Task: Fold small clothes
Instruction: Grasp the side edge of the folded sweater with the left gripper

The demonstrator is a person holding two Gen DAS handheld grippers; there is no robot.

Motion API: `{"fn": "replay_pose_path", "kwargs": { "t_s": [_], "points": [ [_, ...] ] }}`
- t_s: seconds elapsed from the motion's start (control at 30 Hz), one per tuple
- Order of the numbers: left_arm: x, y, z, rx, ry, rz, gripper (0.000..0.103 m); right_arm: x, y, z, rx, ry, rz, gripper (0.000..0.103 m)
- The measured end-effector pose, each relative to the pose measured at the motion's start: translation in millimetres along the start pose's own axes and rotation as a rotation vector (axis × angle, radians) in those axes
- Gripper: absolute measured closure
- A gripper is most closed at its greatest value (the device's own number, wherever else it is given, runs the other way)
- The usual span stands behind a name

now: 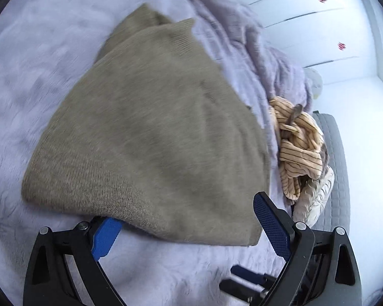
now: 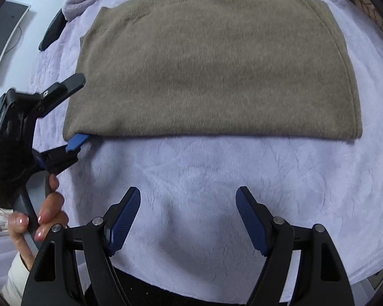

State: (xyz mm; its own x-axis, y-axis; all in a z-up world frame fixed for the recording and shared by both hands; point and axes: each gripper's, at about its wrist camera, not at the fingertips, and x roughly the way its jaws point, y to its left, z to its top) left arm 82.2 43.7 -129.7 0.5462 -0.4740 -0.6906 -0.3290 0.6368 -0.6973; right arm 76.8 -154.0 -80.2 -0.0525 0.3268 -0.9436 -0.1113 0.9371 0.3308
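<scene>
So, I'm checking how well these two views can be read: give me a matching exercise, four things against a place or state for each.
Things:
1. taupe knit garment
2. striped beige garment
3. left gripper
4. right gripper

Places or states:
A. open over bare lilac blanket, nothing between the pads
B. crumpled in a heap near the bed's edge
C. spread flat on the blanket
D. open, one blue pad under the knit's near corner

Pairs: 1-C, 2-B, 3-D, 4-A

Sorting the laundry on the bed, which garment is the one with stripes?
The crumpled cream garment beside the plain taupe knit sweater; only it has thin dark stripes.
</scene>
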Motion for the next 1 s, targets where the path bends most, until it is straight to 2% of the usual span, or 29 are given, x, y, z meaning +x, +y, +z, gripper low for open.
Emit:
{"fn": "replay_pose_path", "kwargs": {
  "t_s": [0.03,0.07,0.1,0.13,0.17,0.23,0.3,0.4,0.6,0.7,0.77,0.83,0.87,0.9,1.0],
  "points": [
    [3,-1,3,0.005,-0.004,0.012,0.007,-2,-1,8,0.000,-0.019,-0.004,0.023],
    [9,1,6,-0.005,0.000,0.026,0.007,-2,-1,18,0.003,-0.041,-0.006,0.028],
    [14,6,7,-0.026,0.009,0.040,0.007,-1,-2,24,0.005,-0.051,-0.006,0.034],
    [19,16,8,-0.059,0.016,0.054,0.007,2,-2,31,0.009,-0.058,-0.004,0.047],
    [22,23,8,-0.082,0.017,0.063,0.007,6,-3,39,0.014,-0.059,-0.001,0.054],
    [25,34,7,-0.110,0.010,0.059,0.007,19,-1,48,0.017,-0.058,0.013,0.061],
    [27,35,8,-0.108,0.009,0.069,0.007,36,3,53,-0.006,-0.041,0.012,0.062],
    [35,35,9,-0.101,0.034,0.091,0.001,56,6,53,-0.047,-0.009,-0.014,0.062],
    [47,36,15,-0.130,0.068,0.152,0.001,60,7,50,-0.079,0.000,0.005,0.062],
    [40,27,14,-0.128,0.026,0.178,0.001,60,5,48,-0.075,-0.001,0.017,0.062],
    [32,20,12,-0.087,-0.017,0.211,0.012,60,3,48,-0.075,-0.002,0.025,0.062],
    [25,11,11,-0.033,-0.065,0.333,0.053,56,-4,46,-0.075,-0.004,0.035,0.062],
    [24,9,11,-0.021,-0.065,0.386,0.061,55,-9,47,-0.076,-0.004,0.041,0.062],
    [24,10,11,-0.022,-0.068,0.407,0.067,54,-12,48,-0.077,-0.004,0.046,0.062],
    [24,15,12,-0.037,-0.072,0.401,0.067,49,-30,50,-0.065,-0.003,0.044,0.062]
  ]
}}
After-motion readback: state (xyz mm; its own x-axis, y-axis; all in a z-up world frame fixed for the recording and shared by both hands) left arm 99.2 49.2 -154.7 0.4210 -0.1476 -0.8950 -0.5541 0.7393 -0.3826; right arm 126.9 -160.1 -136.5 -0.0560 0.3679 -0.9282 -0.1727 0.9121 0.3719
